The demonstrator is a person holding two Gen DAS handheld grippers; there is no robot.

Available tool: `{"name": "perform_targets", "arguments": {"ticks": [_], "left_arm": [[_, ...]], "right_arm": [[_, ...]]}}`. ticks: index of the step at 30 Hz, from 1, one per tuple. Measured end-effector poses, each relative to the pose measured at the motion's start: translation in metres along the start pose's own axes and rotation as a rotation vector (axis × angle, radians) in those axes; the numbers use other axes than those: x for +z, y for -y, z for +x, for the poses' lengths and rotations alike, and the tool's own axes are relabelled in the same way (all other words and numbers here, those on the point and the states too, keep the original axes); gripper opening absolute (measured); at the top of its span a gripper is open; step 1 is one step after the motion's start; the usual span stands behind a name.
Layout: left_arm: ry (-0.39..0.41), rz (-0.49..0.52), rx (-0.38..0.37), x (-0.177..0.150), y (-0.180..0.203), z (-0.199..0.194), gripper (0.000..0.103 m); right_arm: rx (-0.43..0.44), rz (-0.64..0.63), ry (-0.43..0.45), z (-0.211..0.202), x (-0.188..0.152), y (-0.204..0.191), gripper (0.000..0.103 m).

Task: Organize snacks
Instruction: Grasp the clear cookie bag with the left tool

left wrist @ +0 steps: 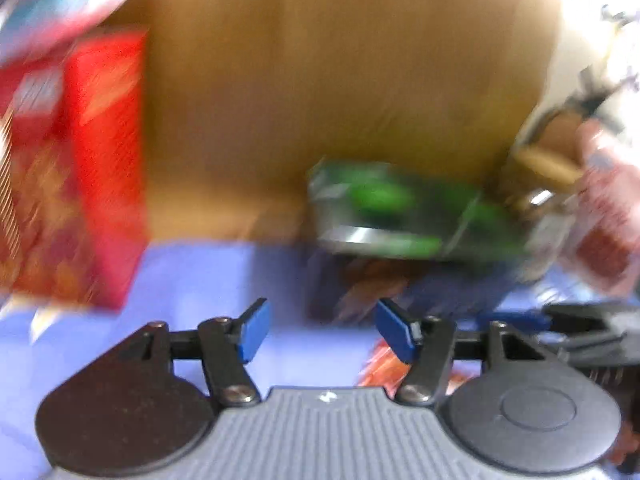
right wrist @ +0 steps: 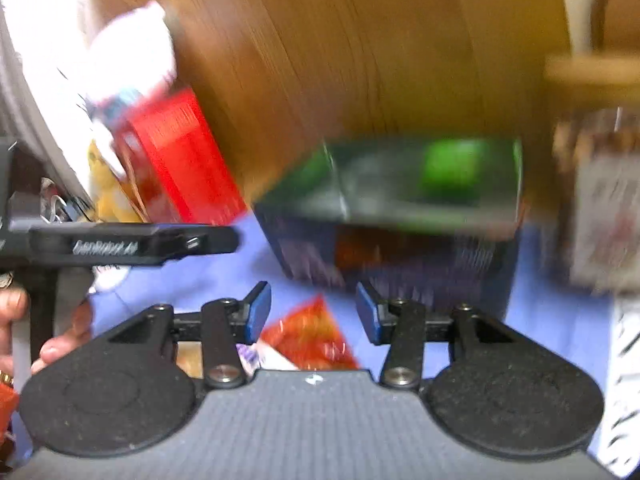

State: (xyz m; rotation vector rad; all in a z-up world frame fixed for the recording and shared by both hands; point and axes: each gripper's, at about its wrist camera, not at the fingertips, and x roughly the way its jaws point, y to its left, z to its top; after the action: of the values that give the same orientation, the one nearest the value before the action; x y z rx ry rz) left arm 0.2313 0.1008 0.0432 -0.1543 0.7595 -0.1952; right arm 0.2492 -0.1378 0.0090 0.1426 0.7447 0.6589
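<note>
orange snack packet (right wrist: 310, 338) looks light, crinkly; pinch one edge; left gripper (left wrist: 322, 330) and right gripper (right wrist: 314, 312) jaws released, empty.

blurred "GenRobot.AI" lettering on the left tool (right wrist: 120, 246)

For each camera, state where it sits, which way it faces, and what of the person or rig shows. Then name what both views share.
Left wrist: rides on the left tool, looking forward and down past its open blue pads at a red box and a green box before a brown cardboard wall; the right tool shows at the right edge.
Right wrist: rides on the right tool, facing the same boxes; the left tool and a hand show at the left.
Shared: red box, green box, cardboard wall, purple surface.
</note>
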Motion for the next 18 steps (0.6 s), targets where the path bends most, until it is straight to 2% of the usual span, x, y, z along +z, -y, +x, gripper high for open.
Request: {"name": "perform_targets", "arguments": {"ticks": [1, 3, 5, 6, 8, 11, 14, 16, 18], "left_arm": [[-0.032, -0.033, -0.005, -0.004, -0.006, 0.005, 0.058], [-0.106, -0.136, -0.062, -0.018, -0.019, 0.013, 0.054], [-0.109, -0.175, -0.075, -0.030, -0.021, 0.011, 0.051], [-0.101, -0.165, -0.077, -0.037, -0.017, 0.006, 0.051], [-0.112, -0.177, -0.127, -0.050, -0.013, -0.005, 0.050], [-0.131, -0.160, -0.169, -0.069, -0.001, -0.022, 0.047], [-0.142, -0.180, -0.193, -0.084, -0.005, -0.042, 0.048], [-0.114, -0.226, -0.227, -0.088, -0.019, -0.061, 0.051], [-0.053, -0.267, -0.231, -0.091, -0.034, -0.082, 0.053]], "right_arm": [[0.009, 0.041, -0.037, 0.010, -0.001, 0.004, 0.050], [0.053, 0.130, -0.089, 0.022, -0.006, 0.010, 0.052], [0.100, 0.190, -0.086, 0.027, -0.010, 0.011, 0.052], [0.125, 0.210, -0.093, 0.025, -0.013, 0.011, 0.052], [0.204, 0.231, -0.123, 0.014, -0.021, 0.006, 0.052], [0.216, 0.128, -0.151, -0.005, -0.035, -0.020, 0.052], [0.219, 0.074, -0.113, -0.032, -0.046, -0.033, 0.052], [0.203, 0.040, -0.058, -0.056, -0.052, -0.040, 0.053], [0.181, -0.004, -0.006, -0.075, -0.058, -0.046, 0.054]]}}
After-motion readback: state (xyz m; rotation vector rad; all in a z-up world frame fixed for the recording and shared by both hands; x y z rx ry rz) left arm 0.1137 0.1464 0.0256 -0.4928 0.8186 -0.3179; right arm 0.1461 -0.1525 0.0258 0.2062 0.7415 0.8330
